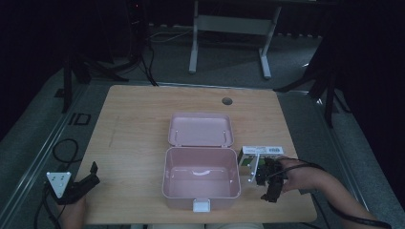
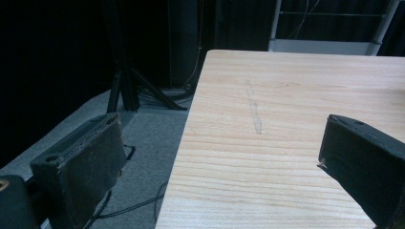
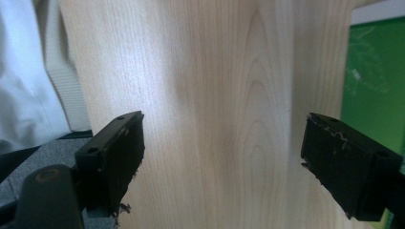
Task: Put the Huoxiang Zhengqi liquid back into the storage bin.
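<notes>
Left gripper [image 1: 90, 177] at near left table corner, jaws wide apart, nothing between; worn black pads [image 2: 90, 167] straddling the table edge in left gripper view, floor and cables beyond. Right gripper [image 1: 267, 183] at near right, jaws likewise spread and empty over bare wood grain [image 3: 229, 95]. Just beside it, small white-and-green carton [image 1: 258, 156], long axis running left-right across the table, touching or nearly touching the pink box [image 1: 200, 188]; green face [image 3: 375, 86] seen close at right edge of right gripper view. Box plastic, rounded corners, lid [image 1: 200, 129] laid open flat away from the person, white latch [image 1: 201, 205] at near wall. Light wooden table [image 1: 133, 119], round hole [image 1: 227, 101] near far edge.
</notes>
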A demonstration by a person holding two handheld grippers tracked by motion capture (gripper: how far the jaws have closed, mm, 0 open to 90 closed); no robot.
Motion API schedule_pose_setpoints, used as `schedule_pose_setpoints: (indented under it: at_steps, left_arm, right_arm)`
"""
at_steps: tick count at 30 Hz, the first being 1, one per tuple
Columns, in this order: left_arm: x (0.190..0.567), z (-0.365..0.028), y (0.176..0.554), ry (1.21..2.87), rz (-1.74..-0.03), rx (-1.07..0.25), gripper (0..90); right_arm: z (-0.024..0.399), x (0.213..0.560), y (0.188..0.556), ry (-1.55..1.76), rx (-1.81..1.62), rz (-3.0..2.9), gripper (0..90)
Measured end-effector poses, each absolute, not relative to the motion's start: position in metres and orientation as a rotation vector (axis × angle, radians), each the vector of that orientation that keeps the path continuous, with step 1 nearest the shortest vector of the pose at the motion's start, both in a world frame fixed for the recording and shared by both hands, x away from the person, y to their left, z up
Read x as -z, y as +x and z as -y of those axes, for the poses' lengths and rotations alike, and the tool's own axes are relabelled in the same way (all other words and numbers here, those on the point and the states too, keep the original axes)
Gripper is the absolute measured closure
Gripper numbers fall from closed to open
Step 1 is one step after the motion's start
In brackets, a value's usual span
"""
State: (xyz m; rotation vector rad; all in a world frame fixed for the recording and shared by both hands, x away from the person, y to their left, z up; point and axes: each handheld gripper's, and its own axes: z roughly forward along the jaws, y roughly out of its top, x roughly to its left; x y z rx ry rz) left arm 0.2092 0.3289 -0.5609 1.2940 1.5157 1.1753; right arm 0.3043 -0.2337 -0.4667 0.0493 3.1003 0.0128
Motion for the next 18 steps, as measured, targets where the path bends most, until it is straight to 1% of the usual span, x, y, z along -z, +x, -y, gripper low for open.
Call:
schedule_pose_setpoints:
  at_steps: [8, 18]
  left_arm:
    - [0.561, -0.328, 0.210, 1.302, -1.516, -1.174, 2.1]
    - [0.561, -0.328, 0.211, 1.316, -1.516, -1.177, 2.1]
  right_arm:
    - [0.234, 0.440, 0.321, 0.040, -0.051, -3.047, 18.7]
    - [0.234, 0.419, 0.344, 0.075, -0.029, -3.032, 20.0]
